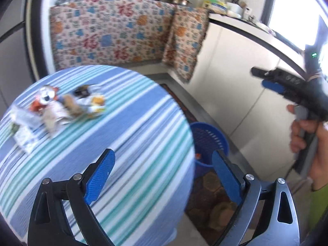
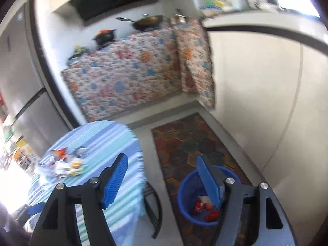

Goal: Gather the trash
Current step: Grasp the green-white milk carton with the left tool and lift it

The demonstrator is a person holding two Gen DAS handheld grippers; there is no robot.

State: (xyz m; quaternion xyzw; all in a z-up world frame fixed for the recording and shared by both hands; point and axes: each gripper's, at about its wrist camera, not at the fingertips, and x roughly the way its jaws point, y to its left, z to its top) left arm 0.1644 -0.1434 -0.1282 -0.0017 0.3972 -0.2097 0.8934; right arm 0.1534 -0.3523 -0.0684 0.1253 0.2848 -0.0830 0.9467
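A pile of crumpled wrappers and paper trash (image 1: 57, 110) lies on the round table with a blue striped cloth (image 1: 127, 143), at its far left. It also shows in the right wrist view (image 2: 65, 162). A blue bin (image 2: 188, 201) stands on the floor right of the table and holds red and white trash (image 2: 205, 207). My left gripper (image 1: 162, 174) is open and empty above the table's right edge. My right gripper (image 2: 162, 180) is open and empty, high between table and bin. It also shows in the left wrist view (image 1: 266, 80).
A patterned rug (image 2: 184, 139) lies under the bin (image 1: 207, 139). A counter draped in floral cloth (image 1: 114, 32) with pots stands at the back. White cabinets (image 2: 266, 102) run along the right. A fridge (image 2: 22, 94) is at the left. A black stool (image 2: 153, 201) stands by the table.
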